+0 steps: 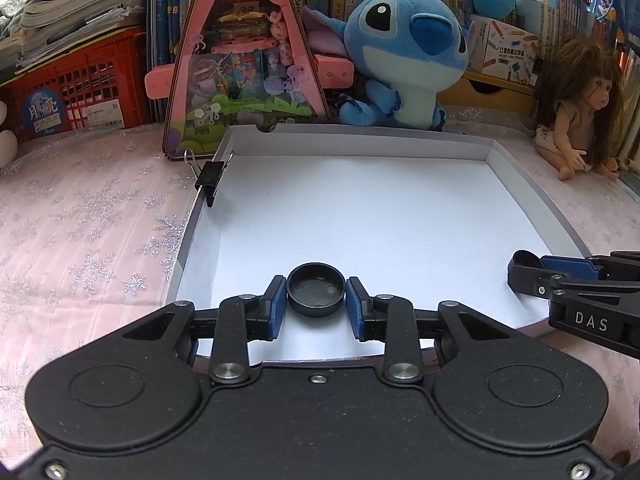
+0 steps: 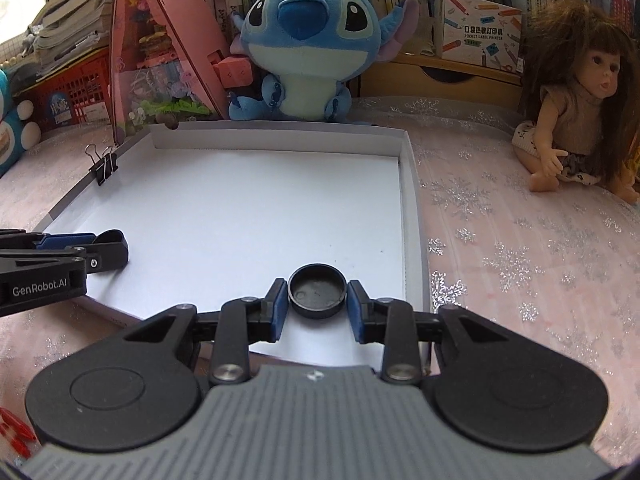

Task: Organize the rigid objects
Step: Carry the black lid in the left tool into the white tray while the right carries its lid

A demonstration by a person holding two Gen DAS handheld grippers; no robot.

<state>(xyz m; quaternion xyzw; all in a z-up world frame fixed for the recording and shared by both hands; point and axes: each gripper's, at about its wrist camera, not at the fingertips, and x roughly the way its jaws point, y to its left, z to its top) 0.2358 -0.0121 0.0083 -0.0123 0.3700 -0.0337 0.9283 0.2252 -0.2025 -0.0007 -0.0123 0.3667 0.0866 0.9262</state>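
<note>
Presently listed: two black round caps, one per gripper. Left gripper (image 1: 316, 304): closed narrowly on a cap (image 1: 316, 294), blue pads pressed against its rim on both sides, hollow face up, held low over the near edge of a shallow white tray (image 1: 516, 184), toward its left corner. Right gripper (image 2: 317, 304): likewise clamped on a second cap (image 2: 317, 291), hollow up, over the near edge toward the tray's right corner. Both caps are gripped by the rim and kept level, probably so each can be set flat on the tray floor without rolling. Tray: floor bare, so neither cap is yet put down. Binder clip (image 1: 211, 178): clamped on the tray's left wall toward the far corner, apparently to keep that wall upright. Bench: pink snowflake cloth (image 2: 500, 248). Beyond the tray's far edge, apart from the work: blue plush toy (image 1: 404, 52), pink triangular toy box (image 1: 244, 60), doll (image 2: 572, 108) at the right.
</note>
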